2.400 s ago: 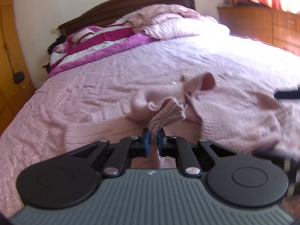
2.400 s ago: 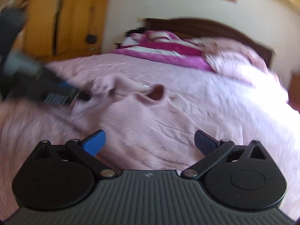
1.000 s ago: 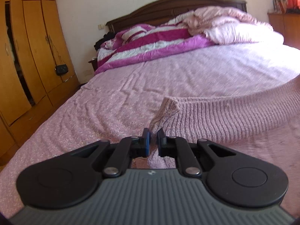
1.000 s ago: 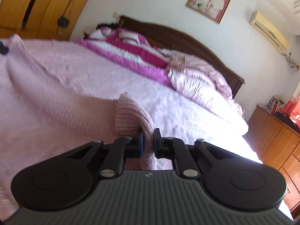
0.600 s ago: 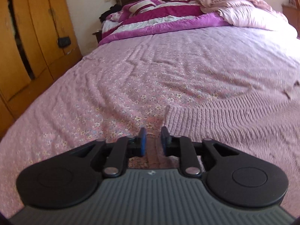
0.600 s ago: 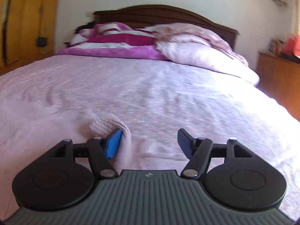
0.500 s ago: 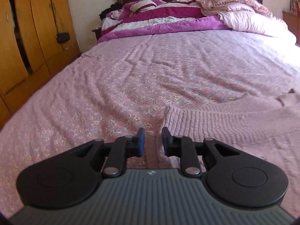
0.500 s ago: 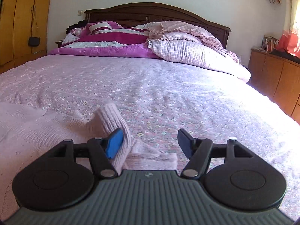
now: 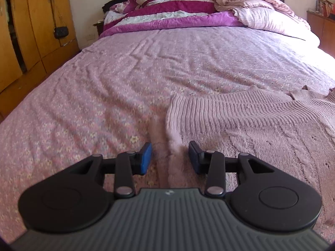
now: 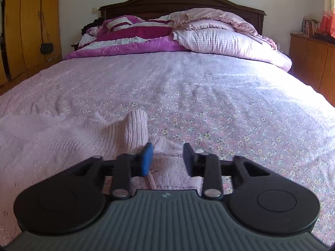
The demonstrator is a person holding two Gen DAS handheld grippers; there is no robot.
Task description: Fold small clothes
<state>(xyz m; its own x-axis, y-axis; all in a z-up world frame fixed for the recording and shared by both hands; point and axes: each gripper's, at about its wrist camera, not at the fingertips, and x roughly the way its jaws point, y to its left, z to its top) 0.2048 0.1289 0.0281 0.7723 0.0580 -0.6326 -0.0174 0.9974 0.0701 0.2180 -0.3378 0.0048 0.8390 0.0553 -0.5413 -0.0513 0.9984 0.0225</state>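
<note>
A small pink knitted sweater [image 9: 240,117] lies spread on the pink floral bedsheet [image 9: 104,96]. In the left wrist view its ribbed left edge runs down between my fingers. My left gripper [image 9: 170,156] is open, with the sweater's edge lying loose between the jaws. In the right wrist view the sweater [image 10: 52,138] fills the lower left, and a ribbed cuff [image 10: 136,127] stands up in a bump just ahead of the left finger. My right gripper [image 10: 167,156] is open over the sweater's right corner.
Folded magenta and white blankets [image 9: 173,14] and pink pillows [image 10: 228,39] lie at the dark wooden headboard [image 10: 180,2]. A wooden wardrobe [image 9: 27,25] stands at the left of the bed, a wooden cabinet [image 10: 312,60] at the right.
Both grippers carried the sweater's edges and laid it flat on the bed. The left gripper has opened and let go of the edge; the right gripper stays open, closer in than before.
</note>
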